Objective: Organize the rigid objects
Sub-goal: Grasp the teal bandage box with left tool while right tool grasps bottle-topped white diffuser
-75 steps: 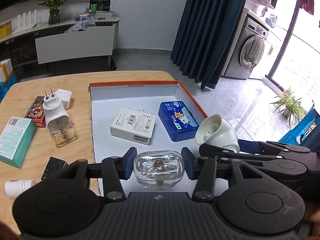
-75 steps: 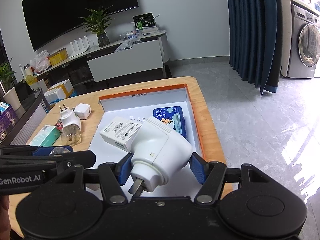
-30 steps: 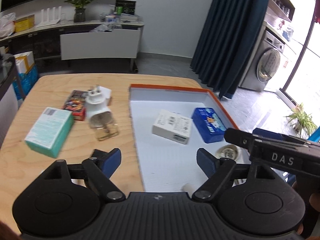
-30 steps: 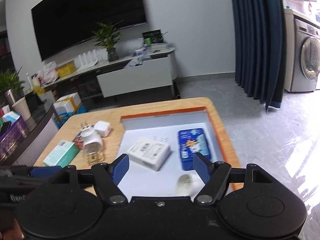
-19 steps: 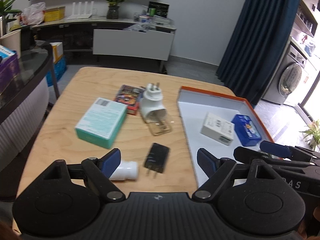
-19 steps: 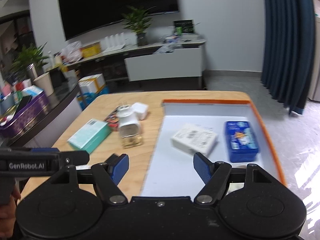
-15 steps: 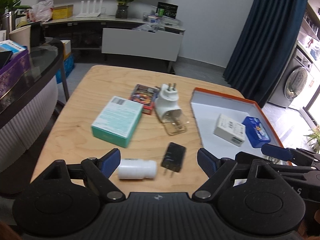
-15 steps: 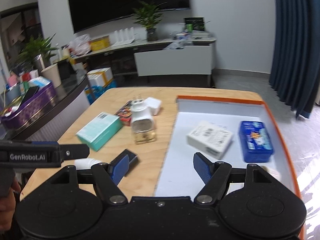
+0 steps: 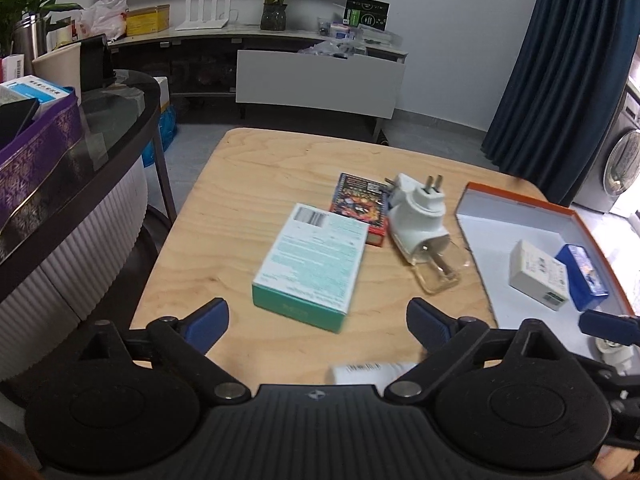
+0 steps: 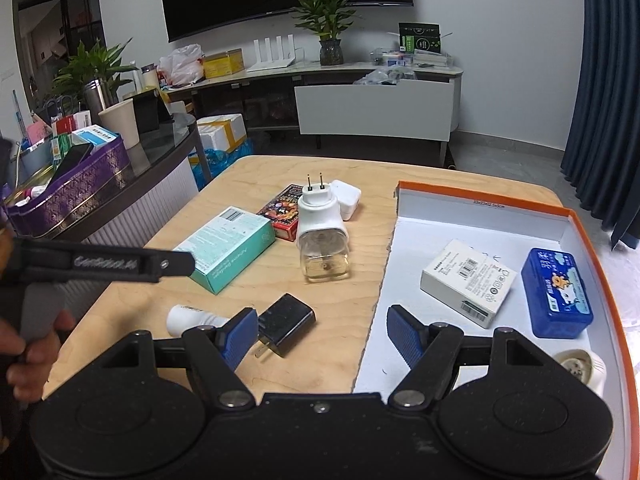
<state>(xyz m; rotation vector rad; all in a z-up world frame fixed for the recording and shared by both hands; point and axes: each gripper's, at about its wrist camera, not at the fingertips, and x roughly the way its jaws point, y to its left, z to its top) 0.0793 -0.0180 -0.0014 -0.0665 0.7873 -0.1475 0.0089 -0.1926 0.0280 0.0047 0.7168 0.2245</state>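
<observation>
The left tool [image 9: 318,314] is spreading wider, nothing between its pads; the right tool [image 10: 320,332] hangs released and empty. 5 loose items lie mid-frame on the counter [image 10: 224,280], teal box [image 9: 312,266] nearest. The white bottle [image 9: 368,372] at bottom centre could roll if nudged.

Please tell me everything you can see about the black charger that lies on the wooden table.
The black charger is a small, flat, rounded block that looks like matte plastic. It lies flat on the wooden table, outside the orange-edged tray. Two metal prongs stick out of its near end toward the camera. A white bottle lies just left of it; whether they touch cannot be told. Nothing holds it.
</observation>
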